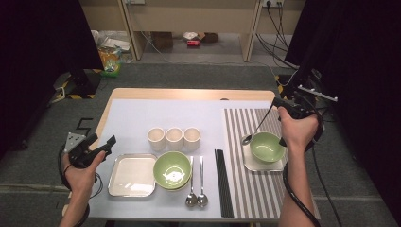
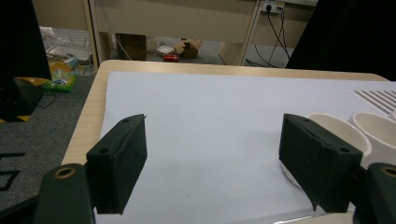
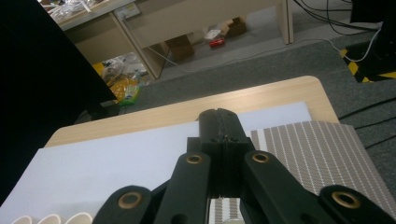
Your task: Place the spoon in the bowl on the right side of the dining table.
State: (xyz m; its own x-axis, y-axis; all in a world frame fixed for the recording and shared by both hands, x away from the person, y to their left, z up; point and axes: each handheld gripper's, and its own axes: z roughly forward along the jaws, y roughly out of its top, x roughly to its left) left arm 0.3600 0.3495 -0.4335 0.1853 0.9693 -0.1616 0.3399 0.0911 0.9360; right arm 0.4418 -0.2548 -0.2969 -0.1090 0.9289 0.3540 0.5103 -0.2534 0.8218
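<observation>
Steel spoon (image 1: pixel 252 133) pinched at handle tip in my right gripper (image 1: pixel 279 105) fingers — light, stiff, slippery, bowl end swings. Left gripper (image 1: pixel 108 144) wide open, empty.

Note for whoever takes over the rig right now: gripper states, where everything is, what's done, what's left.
Left gripper: open, empty, hovering over the table's left edge.
Right gripper: fingers shut on a spoon, its bowl end low beside the small green bowl.
Done: that bowl sits on a square plate on the striped mat.
Left, probably: set the held spoon down, then bring over the chopsticks and one of the three cups.
Unused: large green bowl, second square plate, two spoons.
</observation>
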